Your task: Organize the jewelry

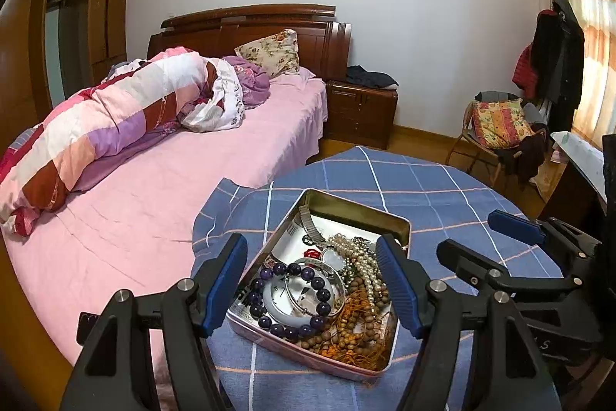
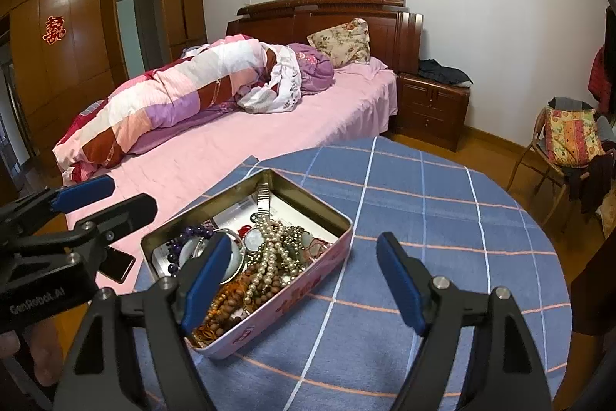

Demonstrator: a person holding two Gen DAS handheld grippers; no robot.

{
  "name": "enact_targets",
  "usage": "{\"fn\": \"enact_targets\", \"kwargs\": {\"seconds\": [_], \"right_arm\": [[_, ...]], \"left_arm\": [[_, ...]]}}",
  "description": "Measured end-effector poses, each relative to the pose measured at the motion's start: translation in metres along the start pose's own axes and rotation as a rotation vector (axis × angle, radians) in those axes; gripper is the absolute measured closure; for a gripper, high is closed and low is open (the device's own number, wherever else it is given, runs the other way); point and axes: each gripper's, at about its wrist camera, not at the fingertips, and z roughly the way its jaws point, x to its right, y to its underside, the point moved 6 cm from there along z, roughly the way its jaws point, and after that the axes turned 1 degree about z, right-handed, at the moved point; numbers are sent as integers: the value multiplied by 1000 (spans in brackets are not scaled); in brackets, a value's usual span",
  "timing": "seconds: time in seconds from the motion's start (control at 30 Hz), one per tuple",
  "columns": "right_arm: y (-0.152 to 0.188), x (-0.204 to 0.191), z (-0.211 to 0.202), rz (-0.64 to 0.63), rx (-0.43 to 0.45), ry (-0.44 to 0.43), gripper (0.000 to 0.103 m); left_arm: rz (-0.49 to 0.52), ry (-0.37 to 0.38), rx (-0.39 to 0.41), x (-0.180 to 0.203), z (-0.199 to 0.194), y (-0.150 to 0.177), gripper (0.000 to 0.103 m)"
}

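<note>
An open pink tin point(image 1: 360, 207) point(image 2: 304, 289) sits on a round table with a blue checked cloth point(image 1: 442, 187) point(image 2: 423, 218). It holds tangled jewelry: a purple bead bracelet point(image 1: 292, 295), a pearl necklace point(image 1: 362, 260) point(image 2: 269, 257), brown wooden beads point(image 1: 346, 330) point(image 2: 227, 303), a silver bangle point(image 1: 327, 280) and a metal watch band point(image 1: 308, 218) point(image 2: 263, 199). My left gripper point(image 1: 313, 284) point(image 2: 107, 203) hangs open over the tin, its fingers straddling the near end with nothing between them. My right gripper point(image 2: 302, 282) point(image 1: 489, 241) is open too, its left finger in front of the tin's right side, holding nothing.
A pink bed point(image 1: 154, 187) with a rolled quilt point(image 1: 115, 126) lies left of the table. A dark phone point(image 2: 117, 264) lies on the bed near the table. A wooden nightstand point(image 2: 431, 110) and a chair with cushions point(image 1: 496, 126) stand beyond. A person's fingers point(image 2: 38, 345) show at lower left.
</note>
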Motion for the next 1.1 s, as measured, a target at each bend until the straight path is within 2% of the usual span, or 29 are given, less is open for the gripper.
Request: {"fn": "enact_targets", "kwargs": {"seconds": [1.1], "right_arm": [[4, 4, -1, 10, -3, -5, 22]], "left_arm": [[-7, -3, -13, -1, 1, 5, 34]]}}
